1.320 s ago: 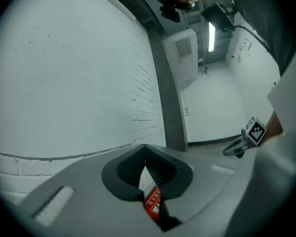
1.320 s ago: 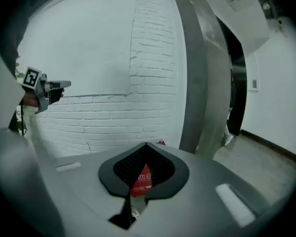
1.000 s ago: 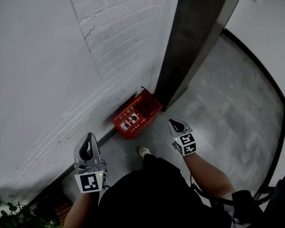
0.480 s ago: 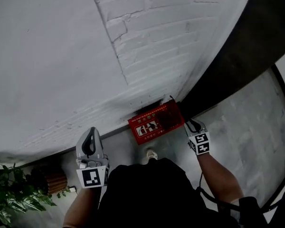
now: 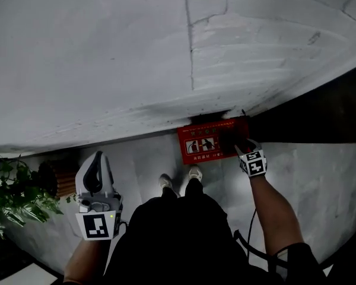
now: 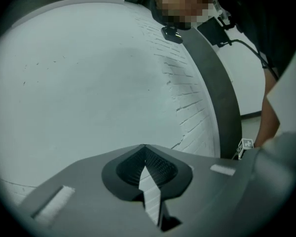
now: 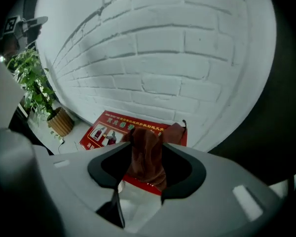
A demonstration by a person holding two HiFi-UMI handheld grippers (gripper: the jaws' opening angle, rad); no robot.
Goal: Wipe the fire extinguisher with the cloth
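White brick wall (image 5: 166,52) backs the red extinguisher box (image 5: 203,145) on the floor (image 5: 320,171), brown cloth (image 7: 147,149) draped over its right end. Our right hand-held gripper (image 5: 245,148) is opening, the cloth between its jaws; our left hand-held gripper (image 5: 95,162) is closed and empty. If we pinch only one loose fold, the cloth may slip free.

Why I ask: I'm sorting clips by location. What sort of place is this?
Probably an indoor corridor or lobby: a white brick wall, a red fire-extinguisher box on the floor against it, and a potted plant.
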